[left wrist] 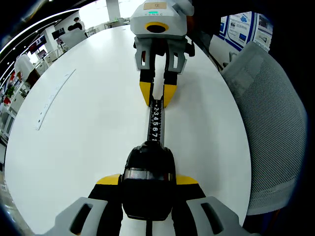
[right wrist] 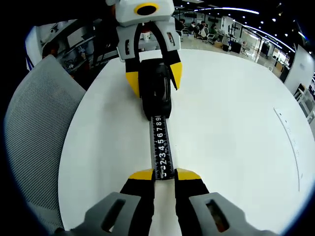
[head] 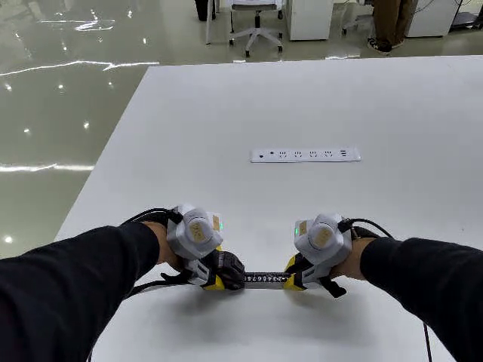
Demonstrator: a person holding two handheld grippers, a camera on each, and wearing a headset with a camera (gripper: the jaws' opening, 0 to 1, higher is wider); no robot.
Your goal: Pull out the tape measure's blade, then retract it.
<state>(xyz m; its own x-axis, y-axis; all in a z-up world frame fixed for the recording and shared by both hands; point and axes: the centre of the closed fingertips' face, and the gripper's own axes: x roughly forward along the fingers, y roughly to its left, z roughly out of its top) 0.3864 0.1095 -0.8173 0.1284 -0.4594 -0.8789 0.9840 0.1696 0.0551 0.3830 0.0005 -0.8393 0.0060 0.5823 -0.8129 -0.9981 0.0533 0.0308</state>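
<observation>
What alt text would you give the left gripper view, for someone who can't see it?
The left gripper clamps a black tape measure case on a white table; its numbered blade runs straight ahead to the right gripper, whose yellow-tipped jaws pinch the blade's end.

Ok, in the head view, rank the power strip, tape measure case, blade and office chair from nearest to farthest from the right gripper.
1. blade: clamped in the right gripper, running left.
2. tape measure case: at the blade's other end, to the left.
3. power strip: ahead, in the middle of the table.
4. office chair: on the floor past the far edge.
</observation>
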